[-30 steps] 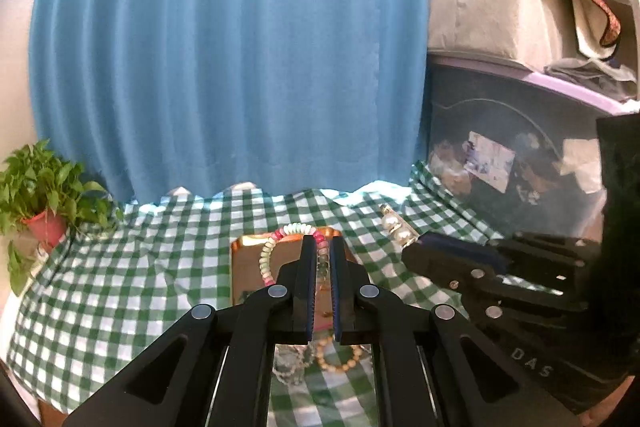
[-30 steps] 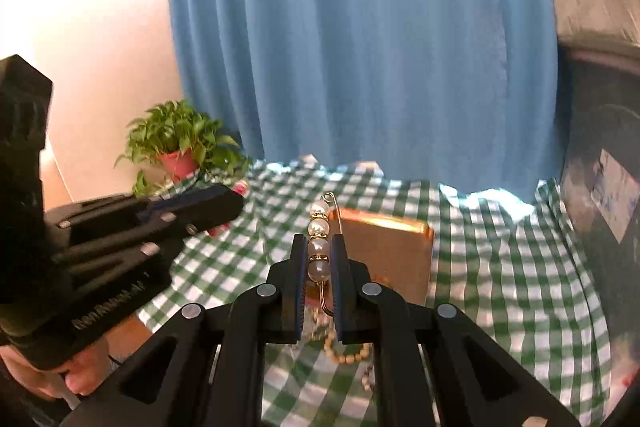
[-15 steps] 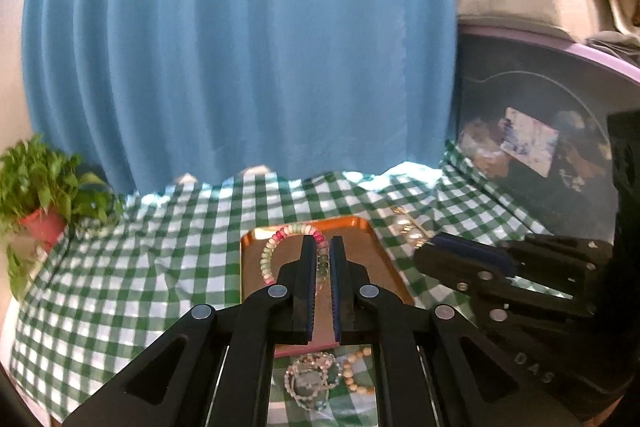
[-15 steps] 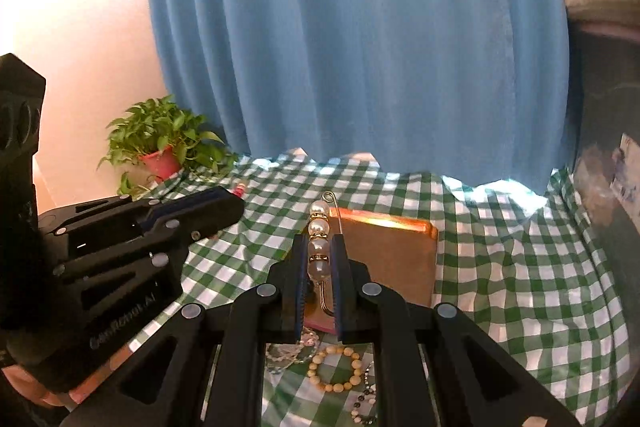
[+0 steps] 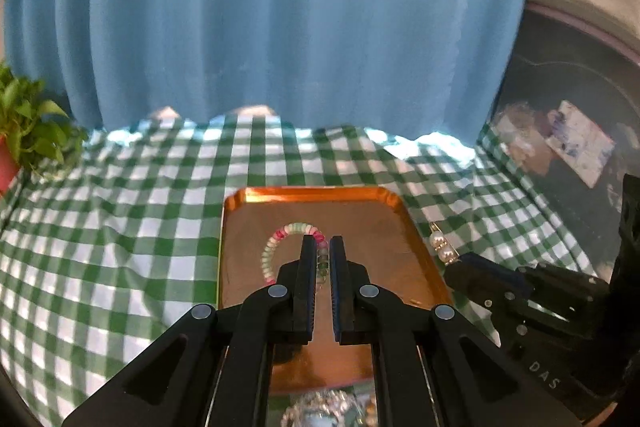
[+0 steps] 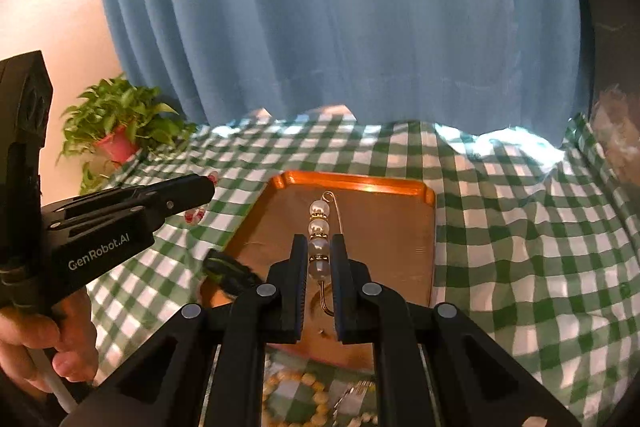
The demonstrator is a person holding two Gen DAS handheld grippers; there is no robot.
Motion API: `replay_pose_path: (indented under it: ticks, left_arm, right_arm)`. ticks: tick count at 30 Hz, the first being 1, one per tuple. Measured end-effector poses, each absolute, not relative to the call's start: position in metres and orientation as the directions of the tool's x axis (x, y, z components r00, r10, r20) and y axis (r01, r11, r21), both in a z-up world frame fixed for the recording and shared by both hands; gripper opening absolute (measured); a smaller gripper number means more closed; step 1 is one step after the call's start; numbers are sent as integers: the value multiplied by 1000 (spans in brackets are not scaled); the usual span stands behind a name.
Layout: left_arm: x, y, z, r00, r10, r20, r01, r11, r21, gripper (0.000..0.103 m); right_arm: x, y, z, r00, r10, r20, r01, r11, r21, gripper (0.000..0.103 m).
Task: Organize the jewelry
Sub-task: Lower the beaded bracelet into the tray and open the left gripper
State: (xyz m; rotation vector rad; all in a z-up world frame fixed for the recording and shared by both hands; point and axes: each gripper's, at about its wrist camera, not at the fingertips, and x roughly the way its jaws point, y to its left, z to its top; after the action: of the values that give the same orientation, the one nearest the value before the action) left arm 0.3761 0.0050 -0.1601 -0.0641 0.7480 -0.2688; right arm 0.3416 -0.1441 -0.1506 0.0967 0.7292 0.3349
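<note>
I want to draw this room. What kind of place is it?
Probably a room in someone's home. A green checked tablecloth covers a table in front of a blue curtain, a potted plant stands at the side, and an orange tray waits for jewelry.

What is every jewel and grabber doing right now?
Left gripper: jaws shut on the bead bracelet.
Bead bracelet: held, above the copper tray.
Right gripper: jaws shut on the pearl pin.
Pearl pin: held, above the tray.
Copper tray: flat on the checked cloth.
</note>
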Motion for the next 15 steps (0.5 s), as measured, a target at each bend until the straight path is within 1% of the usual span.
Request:
replay_pose_path:
  ticks: [5, 9, 11, 15]
  left_arm:
    - [415, -4, -191, 646, -274, -712, 209, 961, -181, 6]
    - [438, -19, -215, 595, -263, -760, 226, 962, -156, 6]
    - [445, -24, -225, 569, -250, -784, 233, 963, -138, 6]
    - [454, -31, -245, 542, -224, -810, 238, 965, -107, 6]
  right_arm:
    - [375, -147, -186, 658, 315, -684, -254, 948, 192, 10]
    - [396, -150, -210, 630, 296, -718, -232, 954, 190, 10]
    - [402, -149, -215, 620, 320, -717, -249, 946, 207, 10]
    - [410, -148, -228, 623, 285, -728, -242, 956, 167, 10]
